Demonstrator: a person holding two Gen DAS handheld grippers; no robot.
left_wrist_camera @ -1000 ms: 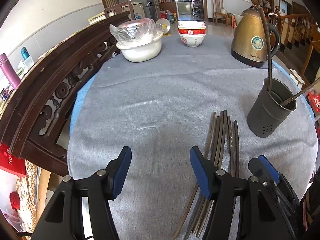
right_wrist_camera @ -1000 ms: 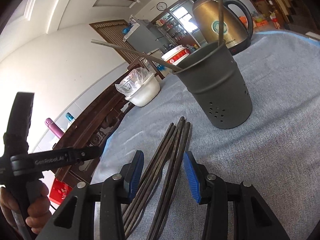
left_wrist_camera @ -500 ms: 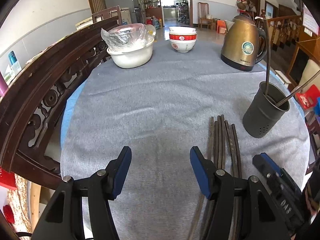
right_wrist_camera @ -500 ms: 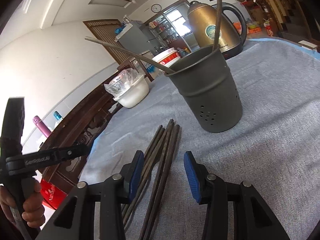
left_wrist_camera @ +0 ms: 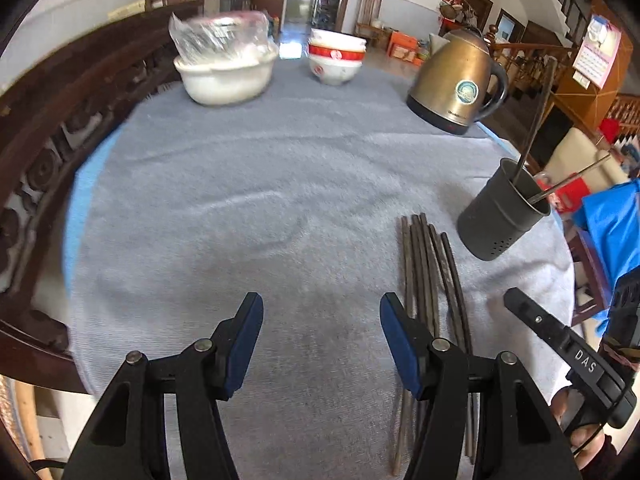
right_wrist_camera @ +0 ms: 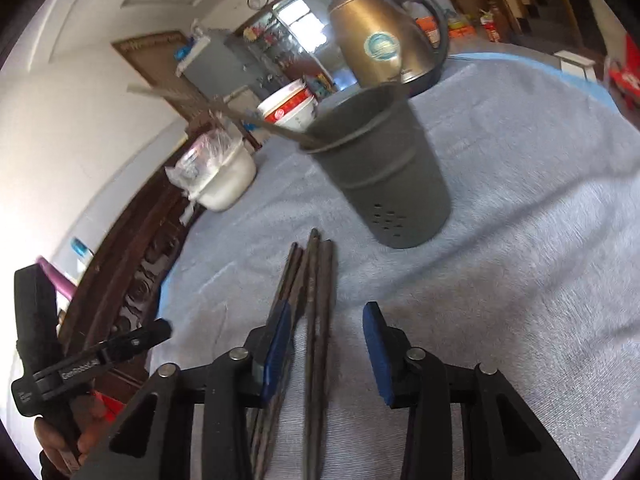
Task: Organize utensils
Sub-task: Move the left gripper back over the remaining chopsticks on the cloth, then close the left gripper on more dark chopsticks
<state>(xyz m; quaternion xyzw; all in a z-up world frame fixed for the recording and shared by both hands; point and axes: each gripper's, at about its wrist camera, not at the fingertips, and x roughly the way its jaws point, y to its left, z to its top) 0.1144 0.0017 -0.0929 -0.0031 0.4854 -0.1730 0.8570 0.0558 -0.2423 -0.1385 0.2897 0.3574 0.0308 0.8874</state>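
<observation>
Chopsticks, a dark bundle lying flat on the grey cloth, run lengthwise away from me, their far tips pointing toward the dark perforated holder. That long axis lines up almost exactly with the direction my right claw points, so the sticks pass between its two blue pads like a rail through a gate. My right claw's jaws are closing; the two rightmost sticks sit in the gap between the pads, nothing is pinched yet, and the rest of the bundle lies under or just outside the left pad.

The holder stands upright just beyond the sticks' far tips, slightly to the right, and already has two thin utensils leaning out of its rim. A brass-coloured kettle stands behind it.

My left claw hangs over bare cloth with its jaws apart and nothing between them. From its view the chopsticks lie just to the right, partly hidden behind the right finger, and the holder is farther right again.

I judge the right hand the nearer one for this pickup, since the sticks are already inside its jaws. The risk I see is catching two sticks, or a neighbour, instead of one.
</observation>
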